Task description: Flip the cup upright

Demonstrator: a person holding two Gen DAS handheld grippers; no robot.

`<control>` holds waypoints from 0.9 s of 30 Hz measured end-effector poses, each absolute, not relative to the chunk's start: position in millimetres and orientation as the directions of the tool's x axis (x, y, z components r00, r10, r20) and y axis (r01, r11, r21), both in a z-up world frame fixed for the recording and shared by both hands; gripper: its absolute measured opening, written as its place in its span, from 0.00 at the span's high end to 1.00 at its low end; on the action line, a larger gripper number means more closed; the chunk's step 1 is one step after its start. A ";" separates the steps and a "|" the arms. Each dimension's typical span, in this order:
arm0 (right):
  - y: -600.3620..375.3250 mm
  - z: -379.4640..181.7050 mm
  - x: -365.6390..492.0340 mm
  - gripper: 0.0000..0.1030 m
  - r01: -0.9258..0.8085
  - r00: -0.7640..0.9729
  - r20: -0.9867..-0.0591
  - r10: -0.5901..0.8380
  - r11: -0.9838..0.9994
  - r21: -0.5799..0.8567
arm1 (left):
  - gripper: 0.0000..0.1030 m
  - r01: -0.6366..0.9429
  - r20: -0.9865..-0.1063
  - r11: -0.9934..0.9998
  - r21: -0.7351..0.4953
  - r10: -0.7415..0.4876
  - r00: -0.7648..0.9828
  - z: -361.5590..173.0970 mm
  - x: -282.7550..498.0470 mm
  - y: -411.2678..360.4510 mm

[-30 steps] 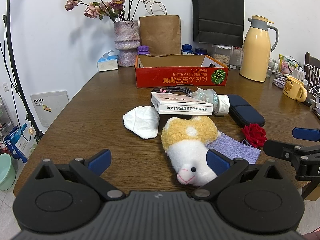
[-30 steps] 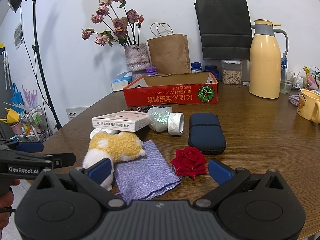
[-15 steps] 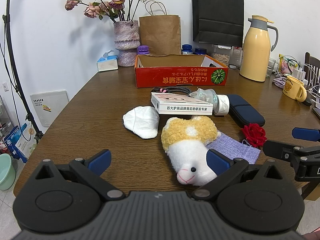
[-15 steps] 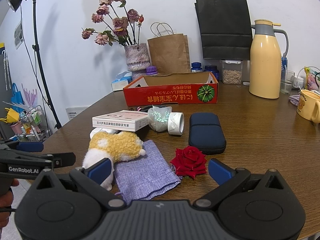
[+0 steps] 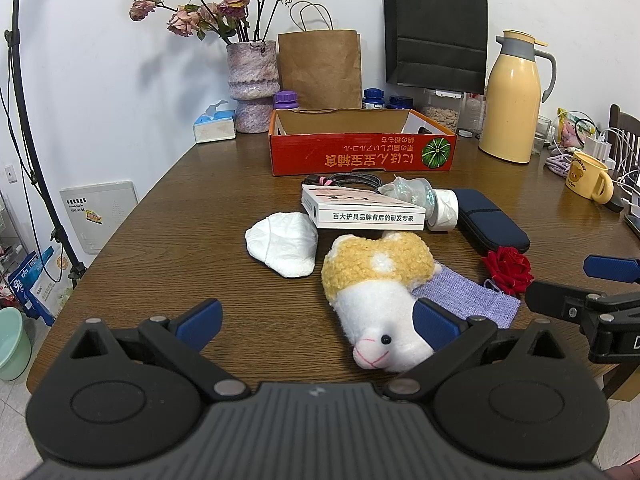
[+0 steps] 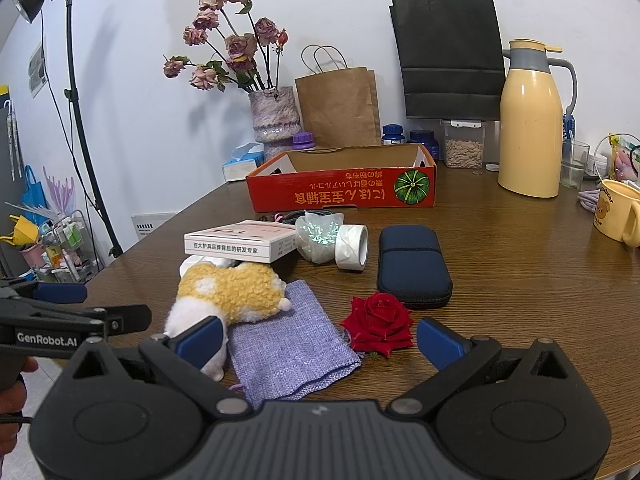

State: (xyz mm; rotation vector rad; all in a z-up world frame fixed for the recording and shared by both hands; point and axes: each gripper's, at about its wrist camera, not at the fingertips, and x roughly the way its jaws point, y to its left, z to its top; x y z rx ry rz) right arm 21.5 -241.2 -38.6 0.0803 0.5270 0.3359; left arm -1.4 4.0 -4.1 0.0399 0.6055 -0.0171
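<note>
A clear iridescent cup [image 5: 412, 196] [image 6: 318, 236] lies on its side in the middle of the wooden table [image 5: 208, 216], between a white box [image 5: 360, 210] and a roll of white tape [image 5: 444, 212]. My left gripper [image 5: 316, 322] hovers open over the near table edge, with a plush toy [image 5: 380, 292] just ahead of its right finger. My right gripper [image 6: 320, 340] is open too, low over a purple pouch [image 6: 288, 344] and a red rose [image 6: 378, 326]. Both are well short of the cup and hold nothing.
A red cardboard tray [image 5: 360, 152] stands behind the cup, and a dark blue case [image 6: 414, 268] lies right of the tape. An upright yellow mug [image 6: 616, 212] and a yellow thermos [image 6: 528, 128] are at the far right. A white cloth [image 5: 282, 244] lies left of the toy.
</note>
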 end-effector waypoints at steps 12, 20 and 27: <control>-241.4 -38.4 21.6 0.00 -0.294 0.811 -0.481 0.334 0.942 0.161 | 0.00 0.028 -0.570 0.999 0.032 -0.005 0.822 -4.9 -1.4 4.3; -241.4 -38.5 21.6 0.00 -0.294 0.811 -0.481 0.334 0.942 0.160 | 0.00 0.028 -0.570 0.999 0.032 -0.005 0.822 -4.0 -1.2 4.3; -241.4 -38.7 21.8 0.00 -0.293 0.810 -0.482 0.333 0.943 0.159 | 0.00 0.028 -0.573 0.999 0.030 -0.006 0.819 -6.6 -1.4 2.3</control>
